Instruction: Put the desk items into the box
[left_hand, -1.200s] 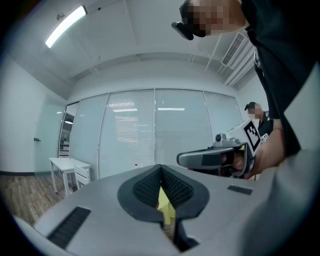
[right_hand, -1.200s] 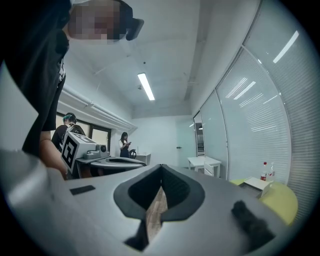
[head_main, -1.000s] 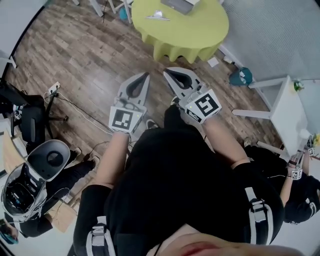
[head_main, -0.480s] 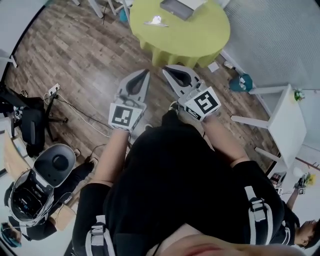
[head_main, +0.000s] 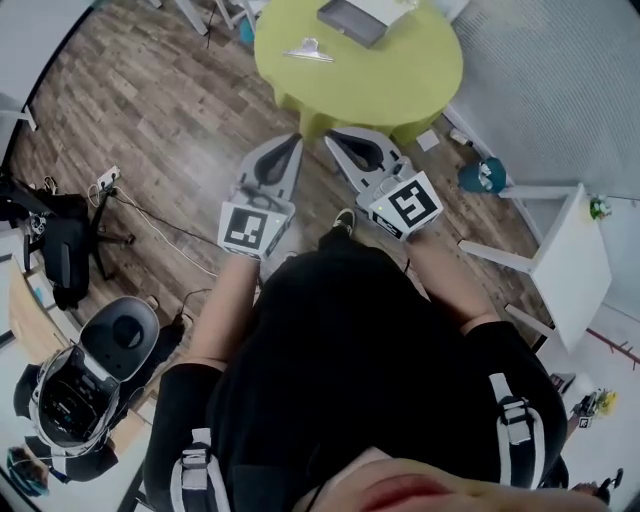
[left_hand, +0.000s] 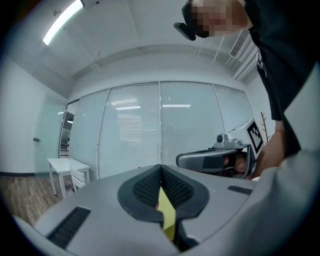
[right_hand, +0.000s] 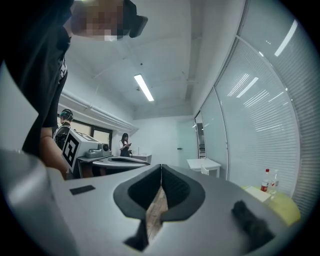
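Two grippers are held level, side by side above the wood floor, both pointing at the far round green table. The left gripper has its jaws closed tip to tip and grips nothing; yellow-green shows through the slit behind the tips. The right gripper is likewise closed and empty, with floor showing through its slit. On the table, a pale clip-like item lies toward the left, apart from the grey box at the far edge.
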